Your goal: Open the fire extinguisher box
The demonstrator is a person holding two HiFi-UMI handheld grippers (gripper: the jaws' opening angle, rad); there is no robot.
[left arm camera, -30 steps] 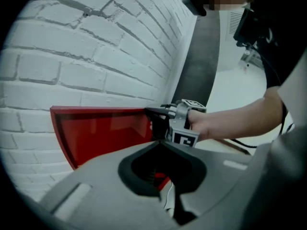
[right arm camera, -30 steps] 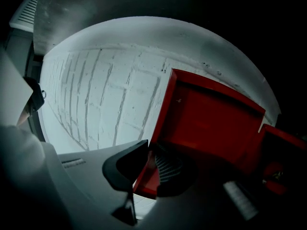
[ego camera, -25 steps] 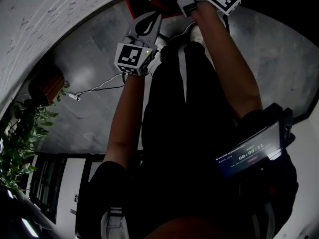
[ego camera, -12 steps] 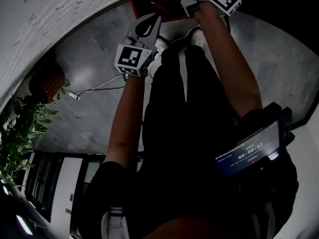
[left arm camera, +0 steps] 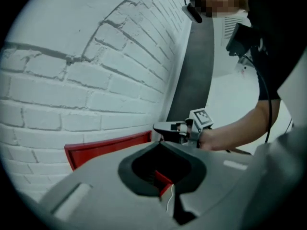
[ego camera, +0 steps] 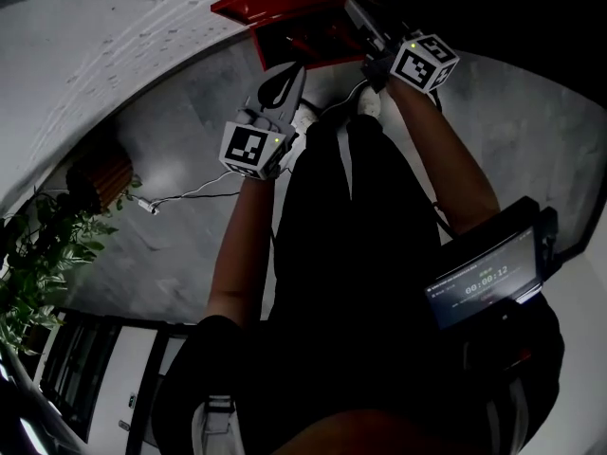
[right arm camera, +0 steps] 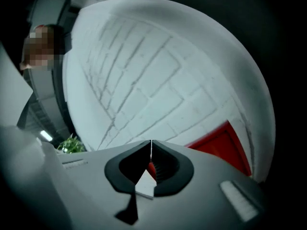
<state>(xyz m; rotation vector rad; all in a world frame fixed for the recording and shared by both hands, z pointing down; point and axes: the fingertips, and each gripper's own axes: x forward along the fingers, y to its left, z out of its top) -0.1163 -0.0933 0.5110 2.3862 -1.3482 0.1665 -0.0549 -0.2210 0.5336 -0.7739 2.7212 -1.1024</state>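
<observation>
The red fire extinguisher box [ego camera: 285, 3] stands on the floor against a white brick wall. It also shows in the left gripper view [left arm camera: 110, 145] and the right gripper view [right arm camera: 223, 143]. My right gripper [ego camera: 353, 8] reaches the box's right end, and from the left gripper view it [left arm camera: 160, 127] sits beside the box's upper right corner. Its jaws are closing, the tips [right arm camera: 151, 143] meet, and nothing shows between them. My left gripper [ego camera: 290, 69] hangs shut just in front of the box, its tips [left arm camera: 160, 143] together and holding nothing.
The white brick wall [ego camera: 123, 27] runs behind the box. A potted plant [ego camera: 38, 254] and a brown object [ego camera: 95, 173] stand at the left. A thin cable [ego camera: 190, 173] lies on the grey floor. A screen device [ego camera: 484, 287] rides on the right forearm.
More of the red box has come into the head view. The right gripper has swung its jaws towards the box's right end. The left gripper has barely moved.
</observation>
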